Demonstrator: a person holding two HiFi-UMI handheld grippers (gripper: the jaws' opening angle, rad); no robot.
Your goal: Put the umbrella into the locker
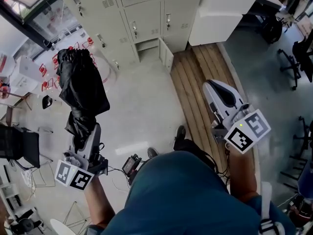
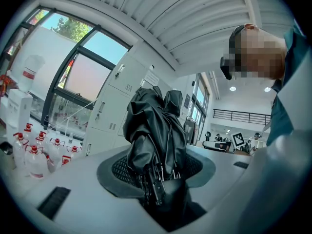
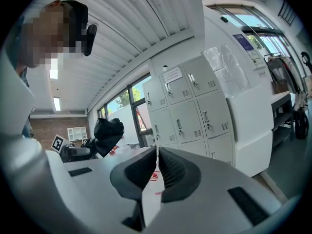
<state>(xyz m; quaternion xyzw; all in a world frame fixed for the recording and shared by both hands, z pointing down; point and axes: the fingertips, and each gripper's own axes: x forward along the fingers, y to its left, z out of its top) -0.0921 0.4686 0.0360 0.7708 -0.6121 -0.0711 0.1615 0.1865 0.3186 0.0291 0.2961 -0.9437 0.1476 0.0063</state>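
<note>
On my left, my left claw (image 1: 82, 131) is clamped on the folded black umbrella (image 1: 80, 84), which sticks out ahead of it above the floor, pointing toward the grey lockers (image 1: 142, 13) but well short of them. One low locker door (image 1: 166, 54) stands open. Further right, my right claw (image 1: 217, 89) is closed, with nothing between its jaws.
</note>
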